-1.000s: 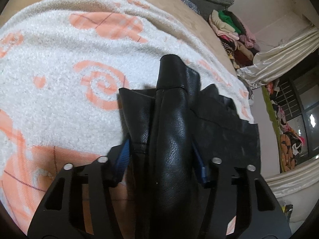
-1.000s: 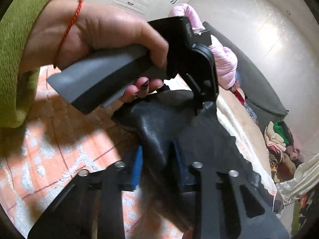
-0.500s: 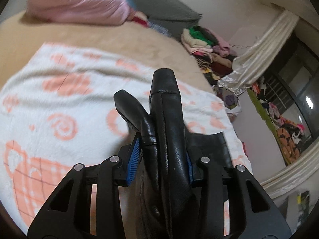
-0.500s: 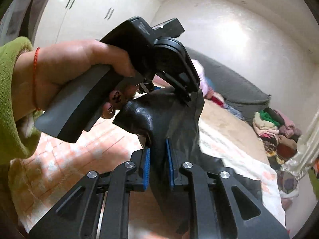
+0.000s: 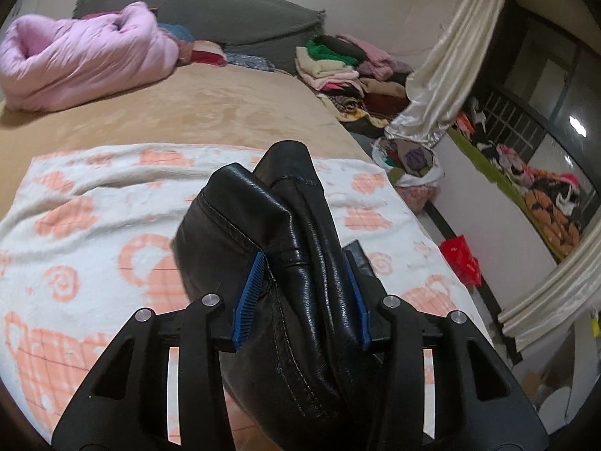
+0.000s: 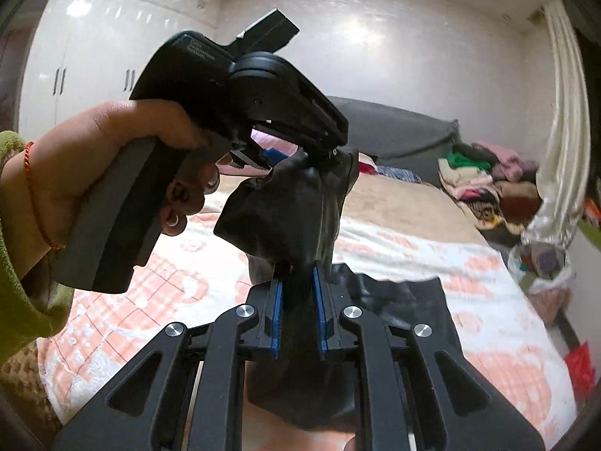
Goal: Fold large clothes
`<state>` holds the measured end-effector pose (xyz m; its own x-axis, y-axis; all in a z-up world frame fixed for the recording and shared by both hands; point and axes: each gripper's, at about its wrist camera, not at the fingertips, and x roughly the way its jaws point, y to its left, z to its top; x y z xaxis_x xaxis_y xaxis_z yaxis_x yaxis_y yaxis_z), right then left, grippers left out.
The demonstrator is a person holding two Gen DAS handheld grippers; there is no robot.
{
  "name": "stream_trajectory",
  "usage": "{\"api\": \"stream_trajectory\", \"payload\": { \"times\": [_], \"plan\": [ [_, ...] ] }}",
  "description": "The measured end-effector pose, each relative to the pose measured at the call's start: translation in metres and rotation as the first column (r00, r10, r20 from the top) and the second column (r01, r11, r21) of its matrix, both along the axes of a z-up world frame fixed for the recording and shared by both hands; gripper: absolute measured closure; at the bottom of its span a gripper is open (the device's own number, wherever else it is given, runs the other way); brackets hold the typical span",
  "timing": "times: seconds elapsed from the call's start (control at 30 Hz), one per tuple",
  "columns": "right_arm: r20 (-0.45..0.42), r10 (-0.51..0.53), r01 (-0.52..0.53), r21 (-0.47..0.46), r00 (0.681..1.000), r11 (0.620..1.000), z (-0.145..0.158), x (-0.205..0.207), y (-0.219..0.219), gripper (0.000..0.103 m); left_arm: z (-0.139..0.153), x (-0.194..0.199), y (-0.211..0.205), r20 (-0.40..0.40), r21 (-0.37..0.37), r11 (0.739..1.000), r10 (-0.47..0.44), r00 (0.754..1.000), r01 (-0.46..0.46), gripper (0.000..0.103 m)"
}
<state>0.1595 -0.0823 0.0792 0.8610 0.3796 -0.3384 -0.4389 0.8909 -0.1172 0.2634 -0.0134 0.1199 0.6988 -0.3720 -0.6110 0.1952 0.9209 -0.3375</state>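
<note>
Both tools are holding one black, shiny leather-like garment [image 5: 300, 293] up above the white fleece blanket with orange bear patterns [image 5: 94, 233], probably so that it hangs free and can be shaken straight before it is folded. The left gripper [image 5: 302, 297] has a thick bunch of the leather between its blue ribbed pads [image 5: 248, 297]; its jaws are opening a little at this moment, but the pads are pressing on the bundle from both sides. The right gripper [image 6: 297, 310] is closed narrowly on a thinner fold, with the blue pads touching the material. In the right wrist view, the person's left hand [image 6: 112, 158], in a green sleeve [image 6: 22, 300], carries the other tool just above and beside, so the two grips sit near each other on the same edge.

Compared with one second ago, the garment is higher: then most of it lay on the blanket, and now only its lower part [image 6: 398, 293] rests there. The right jaws are also closer together than before, and more of the room, with the pink quilted bundle [image 5: 82, 60], is in view.
</note>
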Motion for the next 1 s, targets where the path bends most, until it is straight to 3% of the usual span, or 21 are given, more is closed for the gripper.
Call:
{"api": "stream_trajectory", "payload": {
  "times": [0.3,0.5,0.63,0.8,0.93,1.0],
  "plan": [
    [-0.077,-0.072,0.081,0.124,0.994,0.989,-0.009,-0.009,-0.046,0.091,-0.005,0.017,-0.063,-0.019,0.054,0.996,-0.063,0.998,0.064,0.069],
    [-0.189,-0.107,0.148,0.221,0.976,0.964,-0.027,0.010,-0.085,0.091,-0.021,0.030,-0.095,-0.052,0.068,0.992,-0.101,0.994,0.104,0.068],
    [-0.315,-0.111,0.214,0.316,0.943,0.924,-0.048,0.023,-0.113,0.091,-0.042,0.041,-0.105,-0.110,-0.002,0.990,-0.143,0.984,0.143,0.061],
    [-0.466,-0.060,0.284,0.427,0.883,0.859,-0.081,0.037,-0.145,0.091,-0.052,0.033,-0.087,-0.098,-0.037,0.993,-0.112,0.989,0.109,0.049],
    [-0.547,0.006,0.327,0.510,0.837,0.796,-0.098,0.042,-0.159,0.091,-0.075,0.011,-0.057,-0.083,0.100,0.995,-0.018,0.996,0.026,0.039],
    [-0.562,0.029,0.332,0.528,0.827,0.782,-0.100,0.045,-0.160,0.090,-0.093,0.004,-0.042,-0.108,0.130,0.992,0.018,0.994,-0.004,0.039]
  ]
}}
